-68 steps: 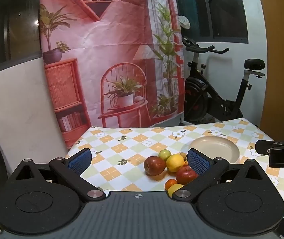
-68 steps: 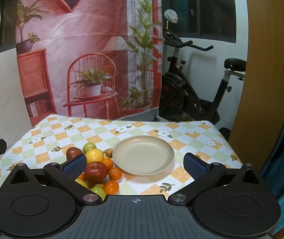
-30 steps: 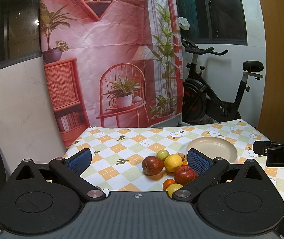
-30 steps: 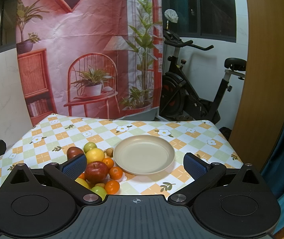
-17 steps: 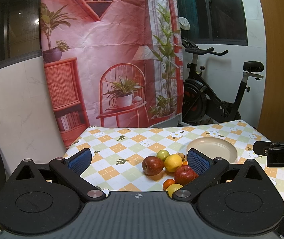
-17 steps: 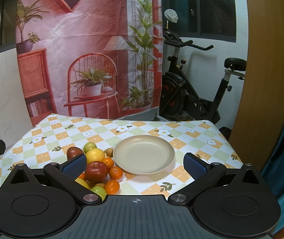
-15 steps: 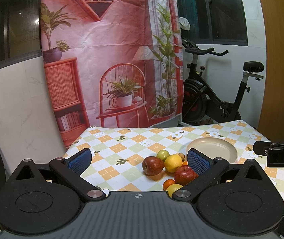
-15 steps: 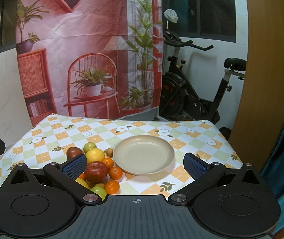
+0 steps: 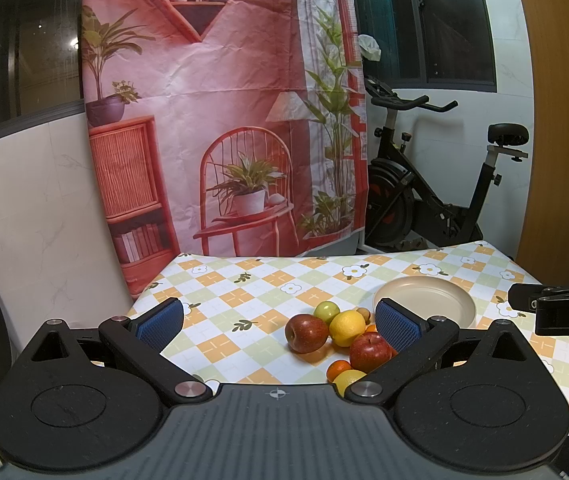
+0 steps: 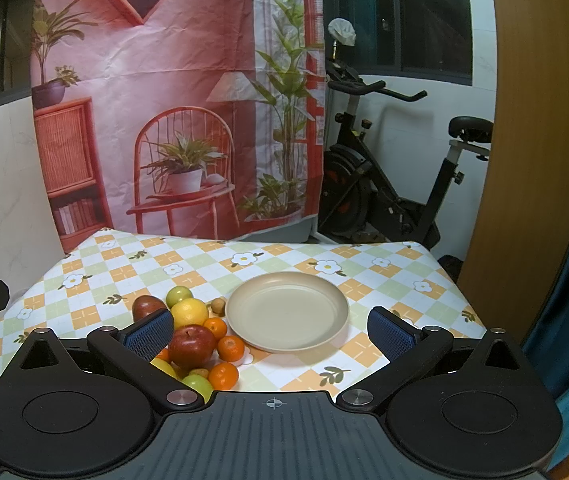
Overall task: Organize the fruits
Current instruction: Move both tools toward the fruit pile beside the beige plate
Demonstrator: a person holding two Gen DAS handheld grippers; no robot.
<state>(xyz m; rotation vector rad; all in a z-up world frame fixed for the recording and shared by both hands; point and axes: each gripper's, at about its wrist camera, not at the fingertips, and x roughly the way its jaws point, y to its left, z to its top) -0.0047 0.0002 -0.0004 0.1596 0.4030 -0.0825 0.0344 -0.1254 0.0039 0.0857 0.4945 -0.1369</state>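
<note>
Red and yellow fruit sits in one little heap on the checked tablecloth (image 10: 132, 264), and we want to tell how to move it well. Far to the left, our left gripper (image 9: 278, 322) is spread wide with nothing in it, up above the near edge of the table. Next comes the dark red apple (image 10: 146, 306), with the green apple (image 10: 179, 295) just behind it and the yellow lemon (image 10: 189, 312) touching both. In front of the lemon sits the big red apple (image 10: 192, 345), with small oranges (image 10: 230, 347) touching it on its right and more fruit tucked below. Right of the heap is the tan plate (image 10: 336, 312), with nothing on it, and one tiny brown nut (image 10: 217, 305) lies just beside its rim. Our right gripper (image 10: 270, 330) is spread wide too, held above the plate and holding nothing. We think no fruit has been moved yet. We should pick from the outside of the heap first, maybe an orange near the plate, because round fruit rolls when its neighbour goes. We should come down straight, squeeze softly at the middle of the fruit, lift it clear, and set it down gently in the plate so it does not roll off
</note>
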